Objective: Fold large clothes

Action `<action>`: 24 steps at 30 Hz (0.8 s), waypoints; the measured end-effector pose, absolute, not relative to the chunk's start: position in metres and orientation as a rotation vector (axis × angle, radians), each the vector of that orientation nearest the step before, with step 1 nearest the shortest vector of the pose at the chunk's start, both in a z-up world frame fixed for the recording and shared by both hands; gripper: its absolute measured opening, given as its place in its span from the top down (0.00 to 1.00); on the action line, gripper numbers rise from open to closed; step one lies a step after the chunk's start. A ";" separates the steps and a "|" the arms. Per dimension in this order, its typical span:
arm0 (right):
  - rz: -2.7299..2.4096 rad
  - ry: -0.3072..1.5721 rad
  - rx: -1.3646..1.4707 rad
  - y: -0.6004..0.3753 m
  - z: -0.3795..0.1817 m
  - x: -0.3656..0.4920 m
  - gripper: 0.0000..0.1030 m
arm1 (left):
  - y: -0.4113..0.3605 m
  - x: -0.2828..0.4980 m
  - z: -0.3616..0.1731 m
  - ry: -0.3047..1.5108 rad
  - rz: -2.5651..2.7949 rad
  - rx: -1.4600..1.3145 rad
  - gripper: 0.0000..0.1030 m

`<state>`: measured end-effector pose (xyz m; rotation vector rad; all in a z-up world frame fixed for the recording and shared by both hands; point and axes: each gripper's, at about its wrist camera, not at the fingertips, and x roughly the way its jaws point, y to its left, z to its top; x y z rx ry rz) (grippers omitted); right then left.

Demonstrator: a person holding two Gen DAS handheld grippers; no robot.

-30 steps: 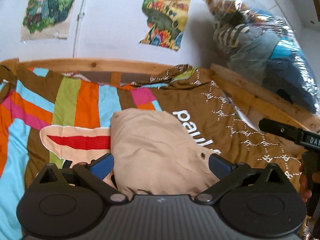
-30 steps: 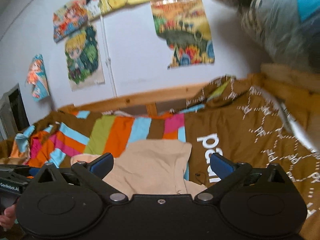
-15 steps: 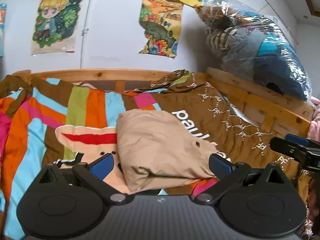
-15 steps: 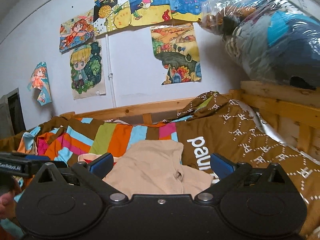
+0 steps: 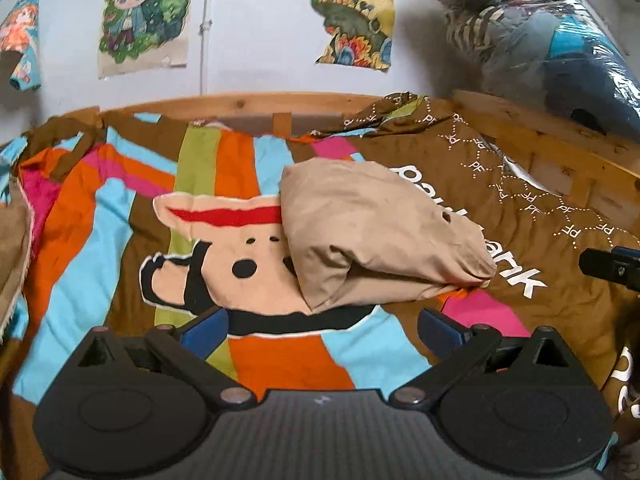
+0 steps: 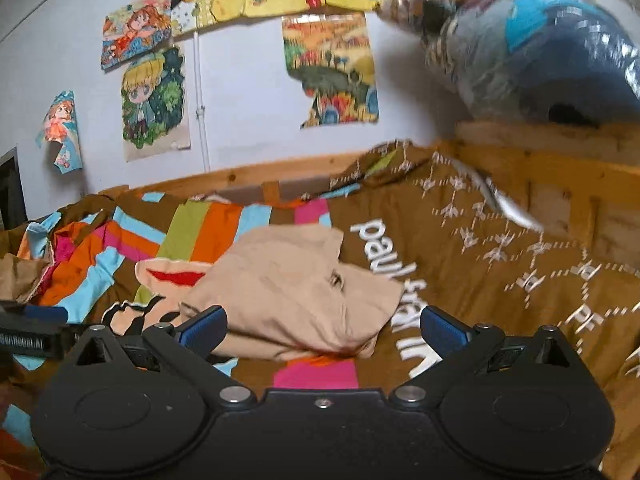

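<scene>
We note the folded beige garment [image 5: 376,236] lying on the striped cartoon bedspread [image 5: 100,220], ahead of both grippers and apart from them. Seen from the left gripper [image 5: 322,326], the bundle sits forward and slightly right, its long axis running from far left to near right, with the open fold edge facing us. From the right gripper [image 6: 322,326], the same garment [image 6: 296,292] lies forward and slightly left, its near edge just beyond the fingertips; we judge the right one to be nearer. Both grippers stand with jaws wide apart, holding nothing. The clear plastic bag of clothes [image 5: 540,48] rests on the wooden bed rail [image 5: 560,152] at far right. Compared with half a second ago, both grippers have drawn back from the bundle: more bedspread shows between the blue pads [image 5: 206,326] and the cloth, and the garment itself keeps its folded shape.
</scene>
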<state>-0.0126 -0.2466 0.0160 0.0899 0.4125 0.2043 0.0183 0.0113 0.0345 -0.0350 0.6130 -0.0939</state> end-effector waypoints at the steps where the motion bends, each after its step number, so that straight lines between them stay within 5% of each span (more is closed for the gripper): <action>1: 0.207 0.424 0.091 -0.246 0.015 -0.012 0.01 | 0.012 0.019 0.034 0.617 -0.089 -0.040 0.01; 24: 0.233 0.490 0.095 -0.243 0.009 -0.009 0.01 | 0.021 0.018 0.038 0.600 -0.071 -0.071 0.01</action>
